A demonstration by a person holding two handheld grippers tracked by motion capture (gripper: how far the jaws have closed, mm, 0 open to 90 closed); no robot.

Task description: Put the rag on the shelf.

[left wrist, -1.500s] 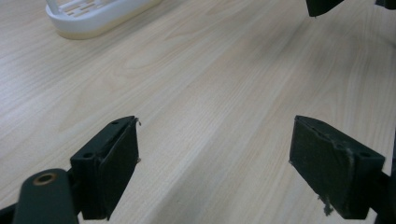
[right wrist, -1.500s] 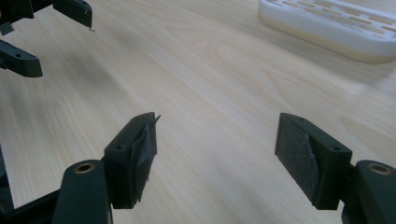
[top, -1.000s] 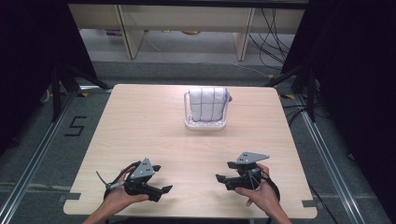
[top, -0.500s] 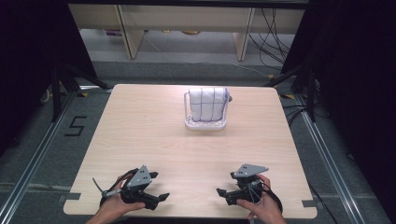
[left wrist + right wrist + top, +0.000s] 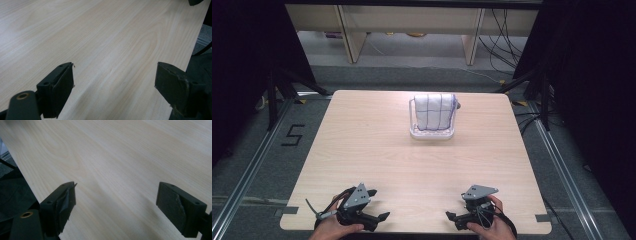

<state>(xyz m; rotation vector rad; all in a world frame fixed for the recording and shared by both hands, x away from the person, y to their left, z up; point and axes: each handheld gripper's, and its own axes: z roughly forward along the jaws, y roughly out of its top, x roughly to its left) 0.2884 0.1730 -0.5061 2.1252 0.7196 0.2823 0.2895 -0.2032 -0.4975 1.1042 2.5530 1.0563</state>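
Note:
A white wire basket (image 5: 432,134) stands at the far middle of the wooden table (image 5: 412,165), with a folded white cloth (image 5: 434,111) upright inside it. My left gripper (image 5: 381,204) rests near the front edge on the left, a hand around it, jaws pointing right. In the left gripper view the left gripper (image 5: 115,75) is open over bare wood. My right gripper (image 5: 455,206) sits near the front edge on the right, jaws pointing left. Its jaws have been opening over the last second. In the right gripper view the right gripper (image 5: 116,195) stands wide open with nothing between the pads.
Dark stands and cables flank the table on both sides. A shelf unit (image 5: 412,20) runs along the back. The table's front edge lies just under both hands, with floor beyond it.
Both hands have drawn back toward the table's front edge with their grippers. The basket and cloth have not moved.

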